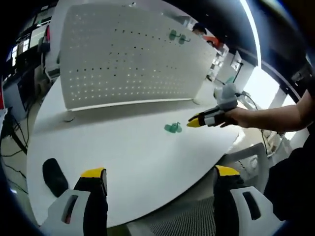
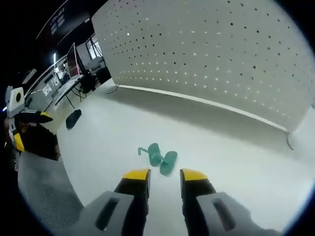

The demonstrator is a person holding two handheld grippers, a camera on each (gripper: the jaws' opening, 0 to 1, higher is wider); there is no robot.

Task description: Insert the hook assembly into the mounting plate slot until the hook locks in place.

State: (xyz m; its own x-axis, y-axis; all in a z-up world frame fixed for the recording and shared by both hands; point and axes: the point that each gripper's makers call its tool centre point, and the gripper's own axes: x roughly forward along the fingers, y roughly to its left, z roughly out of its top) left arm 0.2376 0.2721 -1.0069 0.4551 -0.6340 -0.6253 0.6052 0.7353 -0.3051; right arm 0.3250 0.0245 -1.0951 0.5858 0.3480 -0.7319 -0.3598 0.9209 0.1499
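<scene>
The green hook assembly lies on the white table, just ahead of the right gripper, at 12 o'clock from its narrowly parted, empty jaws. The left gripper hangs wide open, holding nothing, near the table edge. The perforated mounting plate stands upright behind, another green hook hanging at its 2 o'clock.

Teal-green hook, white table, white dotted pegboard, yellow-tipped black right tool.

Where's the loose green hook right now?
The green hook lies on the white table, just ahead of the right tongs, in front of the pegboard.
</scene>
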